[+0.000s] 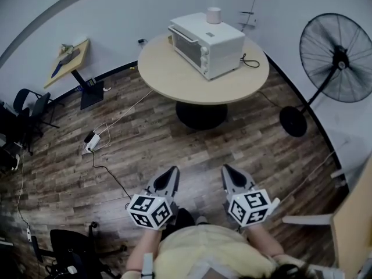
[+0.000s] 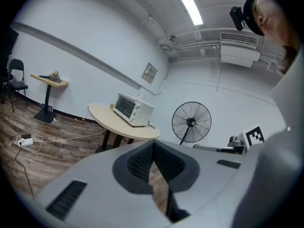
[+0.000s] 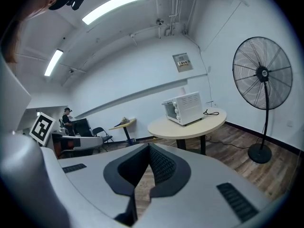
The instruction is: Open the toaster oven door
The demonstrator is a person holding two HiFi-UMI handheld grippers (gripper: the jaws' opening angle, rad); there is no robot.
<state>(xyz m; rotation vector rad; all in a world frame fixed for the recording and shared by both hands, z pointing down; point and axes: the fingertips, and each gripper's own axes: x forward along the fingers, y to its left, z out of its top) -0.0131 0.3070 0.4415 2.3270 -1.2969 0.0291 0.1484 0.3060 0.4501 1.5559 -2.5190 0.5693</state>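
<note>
The white toaster oven (image 1: 210, 44) stands on the round beige table (image 1: 174, 80) against the far wall, with its glass door (image 1: 185, 42) closed. It also shows small in the left gripper view as the oven (image 2: 134, 109) and in the right gripper view as the oven (image 3: 185, 107). My left gripper (image 1: 170, 173) and right gripper (image 1: 228, 170) hang side by side close to my body, over the wooden floor and well short of the table. Both point toward the table. The left gripper (image 2: 152, 146) and the right gripper (image 3: 148, 147) are shut with nothing between their jaws.
A white cup (image 1: 214, 15) sits on top of the oven, and a black cord (image 1: 251, 61) trails beside it. A tall standing fan (image 1: 339, 57) is right of the table. A power strip and cables (image 1: 92, 142) lie on the floor at left, near chairs (image 1: 26, 106) and a small side table (image 1: 70, 60).
</note>
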